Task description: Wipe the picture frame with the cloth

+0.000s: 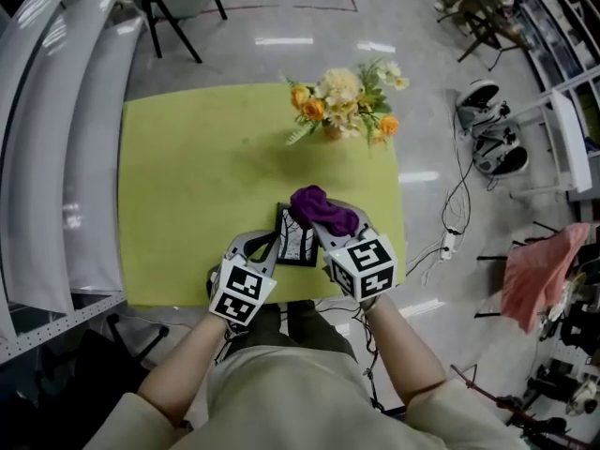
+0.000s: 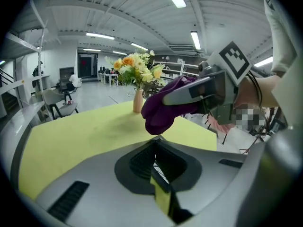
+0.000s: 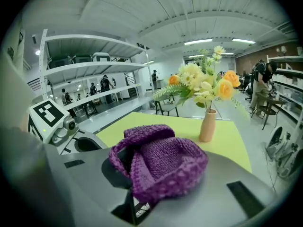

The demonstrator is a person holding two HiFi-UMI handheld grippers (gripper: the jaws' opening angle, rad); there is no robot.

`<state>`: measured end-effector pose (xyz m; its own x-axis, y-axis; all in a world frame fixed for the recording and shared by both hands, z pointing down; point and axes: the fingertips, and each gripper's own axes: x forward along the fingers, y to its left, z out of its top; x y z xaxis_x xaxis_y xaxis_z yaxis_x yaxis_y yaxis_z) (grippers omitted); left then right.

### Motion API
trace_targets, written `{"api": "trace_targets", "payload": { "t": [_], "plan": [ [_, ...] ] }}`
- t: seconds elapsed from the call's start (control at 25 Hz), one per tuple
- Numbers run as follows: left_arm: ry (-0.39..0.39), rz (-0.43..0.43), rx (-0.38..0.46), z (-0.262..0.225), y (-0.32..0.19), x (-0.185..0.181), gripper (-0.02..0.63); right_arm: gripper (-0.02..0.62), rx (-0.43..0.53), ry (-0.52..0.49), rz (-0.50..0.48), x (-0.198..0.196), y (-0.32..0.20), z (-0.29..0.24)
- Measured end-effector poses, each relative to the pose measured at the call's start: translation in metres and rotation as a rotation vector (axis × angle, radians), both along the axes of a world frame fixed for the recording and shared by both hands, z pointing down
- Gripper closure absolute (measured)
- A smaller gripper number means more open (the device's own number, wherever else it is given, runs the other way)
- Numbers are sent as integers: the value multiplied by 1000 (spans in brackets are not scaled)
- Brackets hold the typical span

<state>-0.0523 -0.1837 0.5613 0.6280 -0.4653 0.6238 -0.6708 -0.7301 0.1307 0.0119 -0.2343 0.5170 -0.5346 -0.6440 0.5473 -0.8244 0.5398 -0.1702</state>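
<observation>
Near the yellow-green counter (image 1: 187,195)'s front edge, the black-rimmed flat picture frame (image 1: 298,244) looks stiff, light and probably breakable; the left gripper (image 1: 274,242)'s jaws pinch its rim. The soft, limp purple knitted cloth (image 1: 322,209) is bunched in the right gripper (image 3: 137,195)'s closed jaws.

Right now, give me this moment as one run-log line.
left gripper: shut on picture frame | right gripper: shut on cloth | cloth: at frame's upper edge
</observation>
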Motion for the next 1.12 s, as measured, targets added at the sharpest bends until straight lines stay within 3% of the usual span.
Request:
{"api": "trace_targets", "payload": {
  "t": [0.16,0.36,0.6,1.0,1.12],
  "plan": [
    [13,-28,-58,27,-4,9,598,501,-38,-10,-66,-15,-11,30],
    [-50,-11,-123,63,4,14,598,499,-102,-6,-143,-37,-12,68],
    [-41,-37,-175,89,8,11,598,497,-137,82,-196,-46,-7,108],
    [-88,-44,-190,106,8,10,598,497,-73,380,-295,4,8,143],
    [-100,-41,-174,107,8,10,598,497,-81,392,-267,26,13,145]
  ]
}}
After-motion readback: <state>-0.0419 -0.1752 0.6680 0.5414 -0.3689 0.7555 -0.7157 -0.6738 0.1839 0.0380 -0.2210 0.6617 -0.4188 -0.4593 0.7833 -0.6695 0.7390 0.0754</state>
